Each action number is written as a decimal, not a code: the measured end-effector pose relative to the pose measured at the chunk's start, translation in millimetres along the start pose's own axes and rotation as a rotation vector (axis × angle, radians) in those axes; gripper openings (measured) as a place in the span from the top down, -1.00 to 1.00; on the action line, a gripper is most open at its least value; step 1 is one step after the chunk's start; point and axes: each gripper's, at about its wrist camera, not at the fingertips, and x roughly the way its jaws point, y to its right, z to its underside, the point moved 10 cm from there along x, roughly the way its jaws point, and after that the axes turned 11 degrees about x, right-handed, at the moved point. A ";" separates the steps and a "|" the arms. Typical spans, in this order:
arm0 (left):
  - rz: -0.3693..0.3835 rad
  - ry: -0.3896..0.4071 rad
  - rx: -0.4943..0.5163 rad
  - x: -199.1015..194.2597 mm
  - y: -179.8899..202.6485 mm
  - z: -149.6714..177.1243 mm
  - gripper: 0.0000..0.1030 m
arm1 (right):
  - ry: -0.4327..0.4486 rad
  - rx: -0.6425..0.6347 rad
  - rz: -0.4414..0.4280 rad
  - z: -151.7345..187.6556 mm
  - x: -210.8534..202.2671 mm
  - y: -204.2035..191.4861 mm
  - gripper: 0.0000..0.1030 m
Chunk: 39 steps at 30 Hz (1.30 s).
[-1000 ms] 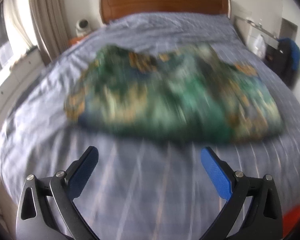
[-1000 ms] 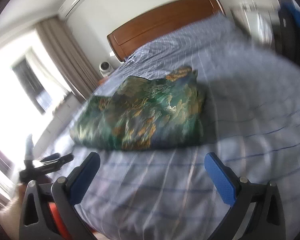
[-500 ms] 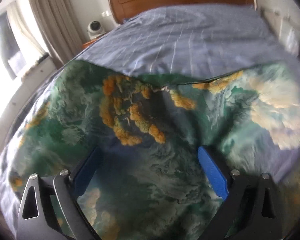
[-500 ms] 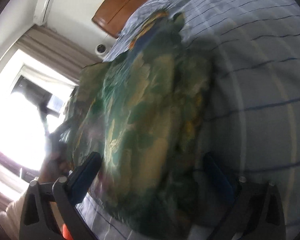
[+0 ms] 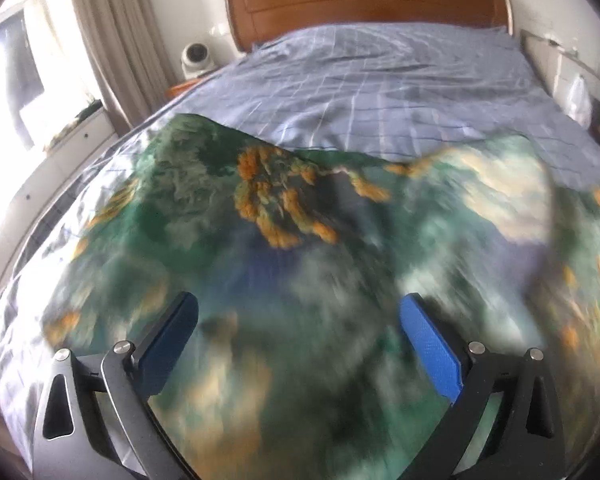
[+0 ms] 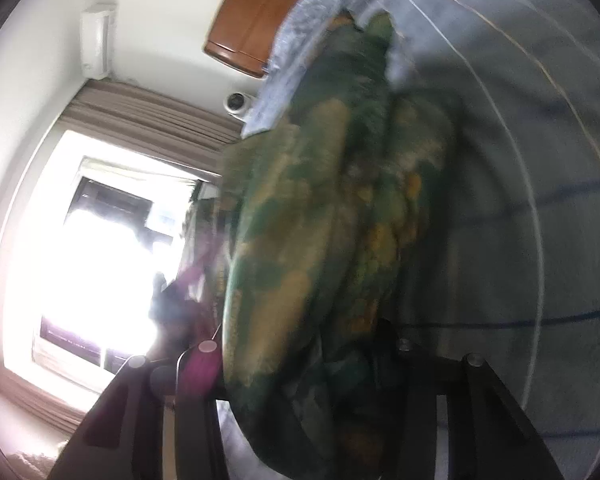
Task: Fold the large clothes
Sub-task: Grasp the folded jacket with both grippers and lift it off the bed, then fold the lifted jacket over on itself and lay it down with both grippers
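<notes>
Garment [image 5: 292, 240] lies at the bed's [image 5: 380, 92] foot edge. Our left gripper [image 5: 296, 320] gapes wide over it, gripping nothing; our right gripper [image 6: 300, 360] is closing, folds between its jaws.

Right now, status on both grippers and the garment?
Left gripper open over green garment. Right gripper closing, garment edge between its fingers. Bed unobstructed.

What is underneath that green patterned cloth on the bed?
The green patterned cloth lies on a blue checked bedsheet, which shows all around it. Whatever sits directly beneath the cloth is covered and cannot be seen.
</notes>
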 end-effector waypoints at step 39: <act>0.159 0.119 -0.434 -90.8 -322.2 120.9 -0.96 | -0.071 -1.133 0.410 224.5 386.0 -253.3 -0.43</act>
